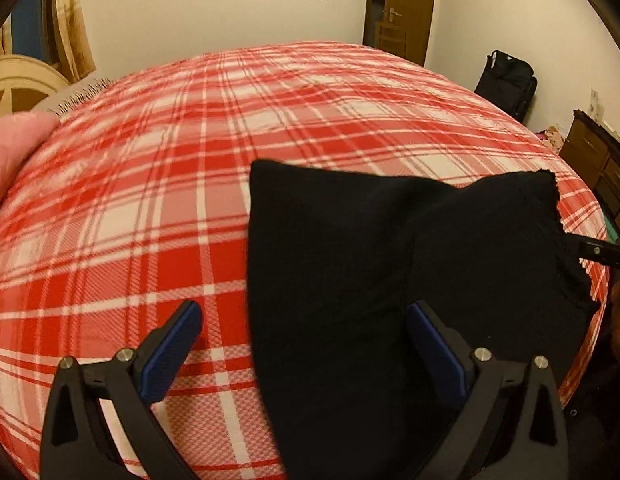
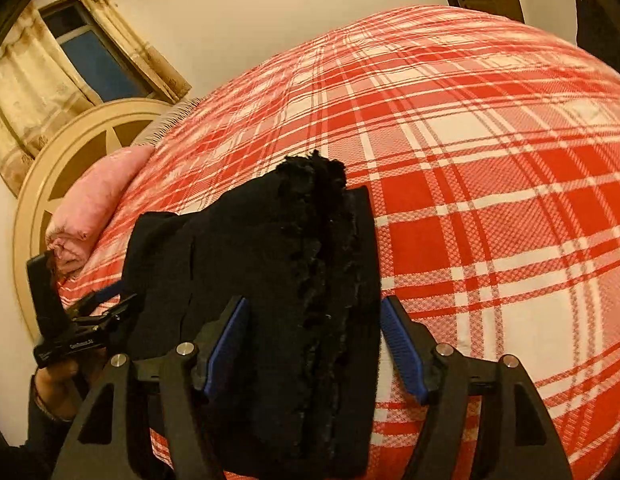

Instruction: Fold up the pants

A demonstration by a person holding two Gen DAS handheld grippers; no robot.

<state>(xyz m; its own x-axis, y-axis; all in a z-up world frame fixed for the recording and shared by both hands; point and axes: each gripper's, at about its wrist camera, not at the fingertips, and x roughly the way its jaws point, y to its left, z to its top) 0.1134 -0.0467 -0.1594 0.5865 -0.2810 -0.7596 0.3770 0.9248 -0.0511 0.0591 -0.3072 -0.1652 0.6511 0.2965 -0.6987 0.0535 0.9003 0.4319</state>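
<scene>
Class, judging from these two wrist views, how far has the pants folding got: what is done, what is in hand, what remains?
Done: the black pants lie on the red plaid bedspread as a compact bundle with layers stacked, frayed hems together. In hand: nothing is gripped; the left hand-held gripper and right hand-held gripper both stand open, straddling the cloth. Left: probably smoothing or one more fold; I cannot tell which.

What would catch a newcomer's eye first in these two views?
The red and white checked blanket covering the whole bed, with black pants lying folded on its near edge. The left gripper and the right gripper both stand open over the pants, blue pads apart. A pink pillow lies by the cream headboard.
</scene>
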